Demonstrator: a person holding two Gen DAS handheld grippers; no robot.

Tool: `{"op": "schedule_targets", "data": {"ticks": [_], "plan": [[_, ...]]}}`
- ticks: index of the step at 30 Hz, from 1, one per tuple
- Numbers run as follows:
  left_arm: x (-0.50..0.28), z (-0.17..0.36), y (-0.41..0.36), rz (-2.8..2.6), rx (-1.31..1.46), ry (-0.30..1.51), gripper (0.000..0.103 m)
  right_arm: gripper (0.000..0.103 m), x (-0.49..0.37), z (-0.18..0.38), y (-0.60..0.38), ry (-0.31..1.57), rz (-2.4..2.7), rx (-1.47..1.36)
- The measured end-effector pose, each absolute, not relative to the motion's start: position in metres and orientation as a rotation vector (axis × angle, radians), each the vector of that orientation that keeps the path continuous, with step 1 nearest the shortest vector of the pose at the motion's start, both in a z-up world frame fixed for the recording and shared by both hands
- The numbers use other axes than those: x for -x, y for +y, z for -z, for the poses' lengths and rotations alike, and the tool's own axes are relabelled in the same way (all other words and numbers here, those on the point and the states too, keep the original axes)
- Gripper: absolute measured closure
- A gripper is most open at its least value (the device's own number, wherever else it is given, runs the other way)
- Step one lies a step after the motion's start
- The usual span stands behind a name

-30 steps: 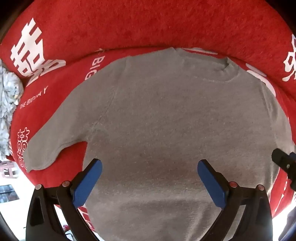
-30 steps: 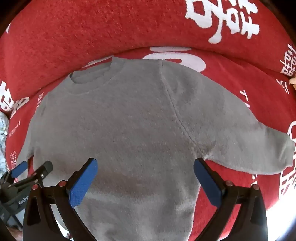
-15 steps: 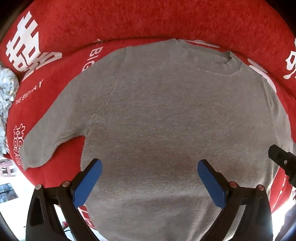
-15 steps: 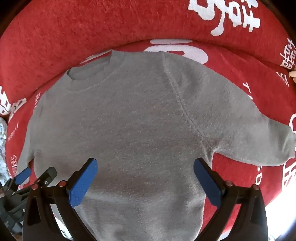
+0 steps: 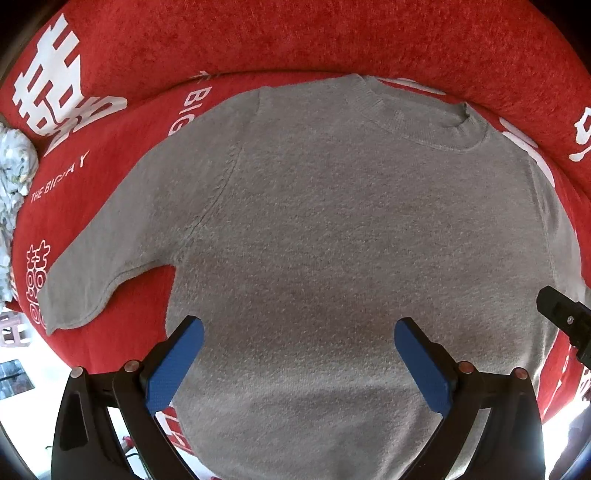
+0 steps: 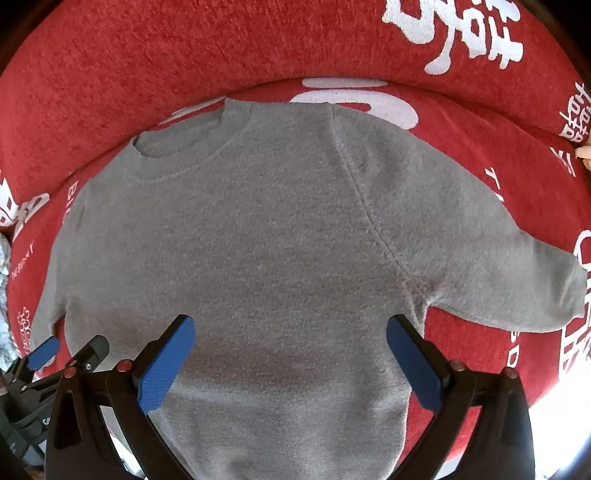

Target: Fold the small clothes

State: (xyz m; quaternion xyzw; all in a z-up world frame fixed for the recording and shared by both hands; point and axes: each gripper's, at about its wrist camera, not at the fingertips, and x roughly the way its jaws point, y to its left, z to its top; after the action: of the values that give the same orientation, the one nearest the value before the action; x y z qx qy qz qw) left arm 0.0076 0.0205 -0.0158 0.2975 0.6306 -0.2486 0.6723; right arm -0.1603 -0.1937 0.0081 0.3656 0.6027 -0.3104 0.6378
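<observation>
A small grey knit sweater (image 5: 332, 229) lies flat on a red cushion (image 5: 295, 40), collar away from me, both sleeves spread out. Its left sleeve (image 5: 96, 266) shows in the left wrist view, its right sleeve (image 6: 517, 280) in the right wrist view. My left gripper (image 5: 299, 354) hovers open over the sweater's lower body, blue pads wide apart. My right gripper (image 6: 291, 350) is open too, above the lower body (image 6: 280, 258) near the right armpit. Each view catches the other gripper at its edge: the right gripper (image 5: 565, 321), the left gripper (image 6: 62, 354).
The red cushion (image 6: 184, 55) carries white printed characters (image 6: 458, 33) and rises behind the sweater as a backrest. A crumpled patterned cloth (image 5: 14, 173) lies at the far left. The cushion's front edge drops off to a bright floor (image 5: 22, 354) below.
Both grippers have moved forward over the sweater, so it fills more of each view. The sweater itself has not moved, and both grippers stay open.
</observation>
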Motion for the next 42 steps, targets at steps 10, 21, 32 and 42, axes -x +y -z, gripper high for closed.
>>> {"op": "schedule_targets", "data": {"ticks": [10,21,32,42], "plan": [[-0.012,0.014,0.015,0.545,-0.669,1.423,0.0,0.0,0.158,-0.012,-0.196,1.38,0.705,-0.82],[-0.012,0.011,0.014,0.543,-0.658,1.428,0.0,0.0,0.154,-0.013,-0.193,1.386,0.709,-0.793],[-0.014,0.012,0.017,0.541,-0.652,1.433,0.0,0.0,0.148,-0.014,-0.192,1.393,0.701,-0.774],[-0.015,0.012,0.02,0.545,-0.65,1.436,0.0,0.0,0.147,-0.014,-0.191,1.395,0.698,-0.77]]}}
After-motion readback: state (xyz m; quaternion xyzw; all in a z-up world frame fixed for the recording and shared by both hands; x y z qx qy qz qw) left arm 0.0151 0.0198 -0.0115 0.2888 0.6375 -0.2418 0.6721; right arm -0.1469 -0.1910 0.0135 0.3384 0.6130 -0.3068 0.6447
